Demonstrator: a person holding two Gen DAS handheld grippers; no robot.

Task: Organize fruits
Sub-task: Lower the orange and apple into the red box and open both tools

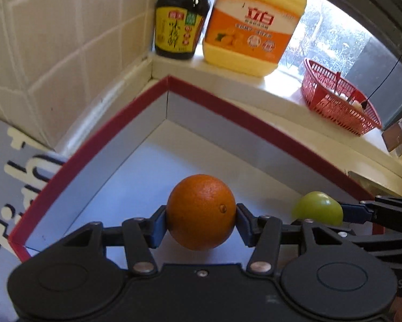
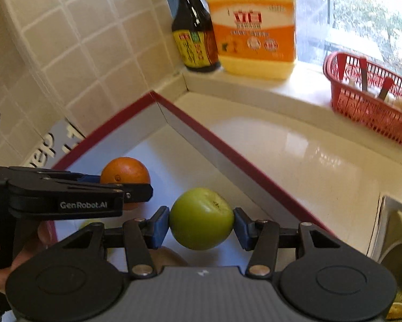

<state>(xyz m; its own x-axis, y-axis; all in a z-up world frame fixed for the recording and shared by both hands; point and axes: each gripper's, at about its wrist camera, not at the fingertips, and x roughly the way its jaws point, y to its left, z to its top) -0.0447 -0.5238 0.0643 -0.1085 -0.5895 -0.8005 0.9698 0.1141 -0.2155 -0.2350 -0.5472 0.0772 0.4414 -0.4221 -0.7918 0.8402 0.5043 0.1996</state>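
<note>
My left gripper (image 1: 201, 221) is shut on an orange (image 1: 201, 212) and holds it over the inside of a white box with a red rim (image 1: 219, 104). My right gripper (image 2: 201, 224) is shut on a green apple (image 2: 201, 218) and holds it over the same box (image 2: 227, 155), to the right of the orange. The apple also shows in the left wrist view (image 1: 317, 208), and the orange in the right wrist view (image 2: 125, 173) behind the left gripper's fingers (image 2: 136, 187). Whether either fruit touches the box floor is unclear.
A dark sauce bottle (image 1: 181, 18) and a yellow-orange detergent jug (image 1: 254, 24) stand on the window ledge behind the box. A red plastic basket (image 1: 337, 99) sits on the ledge to the right. Tiled wall (image 1: 53, 40) lies left. A sink edge (image 2: 394, 228) shows at right.
</note>
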